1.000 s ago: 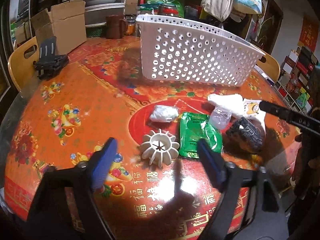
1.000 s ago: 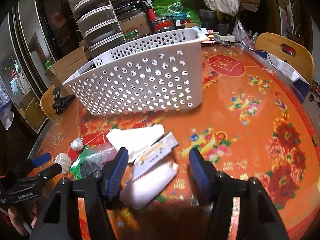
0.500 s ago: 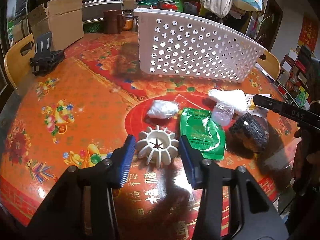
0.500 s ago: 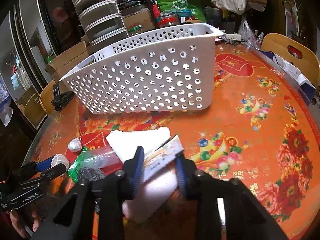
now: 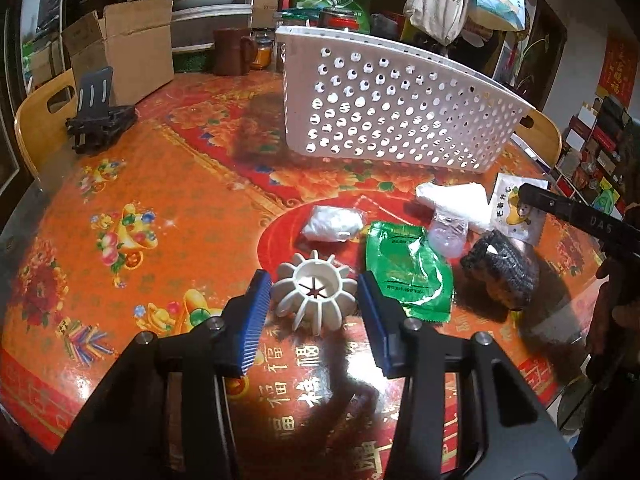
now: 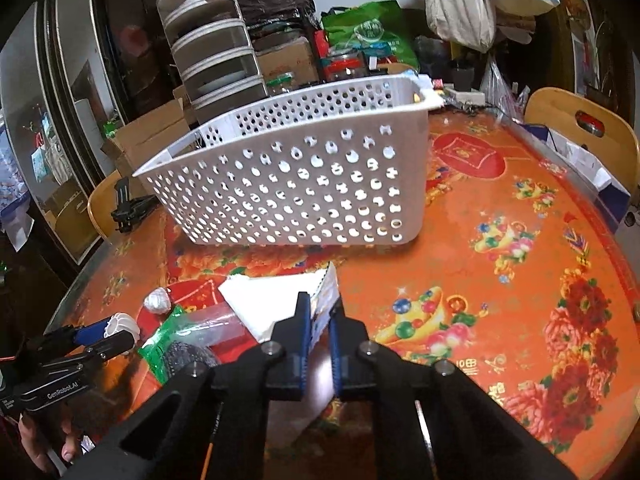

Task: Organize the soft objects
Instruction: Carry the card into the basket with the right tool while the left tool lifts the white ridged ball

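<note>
A white ribbed flower-shaped piece (image 5: 316,292) lies on the orange table, and my left gripper (image 5: 315,314) is shut on it, blue pads against both sides. My right gripper (image 6: 320,312) pinches the edge of a white cartoon sachet (image 6: 326,292), its jaws closing tight on it; the left wrist view also shows that sachet (image 5: 516,208). Around them lie a green packet (image 5: 404,272), a white wad in plastic (image 5: 334,224), folded white tissue (image 5: 452,200), a clear bag (image 5: 448,236) and a black mesh scrubber (image 5: 500,272). The white perforated basket (image 5: 400,120) stands behind them.
A black folding stand (image 5: 96,120), a cardboard box (image 5: 120,48) and a brown mug (image 5: 232,52) sit at the table's far left. Wooden chairs (image 5: 40,120) (image 6: 580,128) flank the table. Bare tablecloth (image 6: 500,280) stretches right of the basket.
Both grippers closed from wide open: the left one onto the ribbed piece, the right one onto the sachet. The right gripper also edged forward.
</note>
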Demonstrator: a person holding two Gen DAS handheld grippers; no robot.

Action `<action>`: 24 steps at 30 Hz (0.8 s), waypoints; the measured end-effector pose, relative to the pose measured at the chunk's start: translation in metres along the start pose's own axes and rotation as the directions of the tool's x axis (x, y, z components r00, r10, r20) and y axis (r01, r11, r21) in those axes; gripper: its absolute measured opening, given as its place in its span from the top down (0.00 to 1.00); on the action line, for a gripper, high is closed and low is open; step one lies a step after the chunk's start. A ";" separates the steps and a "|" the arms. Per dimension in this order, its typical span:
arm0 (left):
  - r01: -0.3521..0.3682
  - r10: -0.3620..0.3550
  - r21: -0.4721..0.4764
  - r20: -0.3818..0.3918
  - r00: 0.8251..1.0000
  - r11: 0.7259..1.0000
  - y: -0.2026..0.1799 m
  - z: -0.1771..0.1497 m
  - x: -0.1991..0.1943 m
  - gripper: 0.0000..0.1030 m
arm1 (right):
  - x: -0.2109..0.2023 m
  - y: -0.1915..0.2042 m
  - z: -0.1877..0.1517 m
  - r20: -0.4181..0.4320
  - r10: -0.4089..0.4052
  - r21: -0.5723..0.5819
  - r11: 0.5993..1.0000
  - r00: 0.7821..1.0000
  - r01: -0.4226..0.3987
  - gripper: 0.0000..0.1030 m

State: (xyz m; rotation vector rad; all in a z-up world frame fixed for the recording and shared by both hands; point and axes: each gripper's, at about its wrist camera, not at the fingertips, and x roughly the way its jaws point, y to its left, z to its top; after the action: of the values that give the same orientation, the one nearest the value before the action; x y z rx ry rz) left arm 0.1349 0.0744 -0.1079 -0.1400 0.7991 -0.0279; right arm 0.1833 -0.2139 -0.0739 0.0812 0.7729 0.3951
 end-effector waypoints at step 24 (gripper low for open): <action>0.020 -0.022 0.026 0.101 0.995 0.999 -0.009 0.017 -0.041 0.59 | -0.045 0.017 0.010 0.093 0.017 -0.071 0.997 0.995 -0.010 0.98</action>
State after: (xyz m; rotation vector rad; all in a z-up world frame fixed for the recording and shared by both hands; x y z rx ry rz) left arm 0.1190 0.0708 -0.0658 -0.1247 0.6959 -0.0504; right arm 0.1556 -0.2144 -0.0328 0.0388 0.6653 0.4280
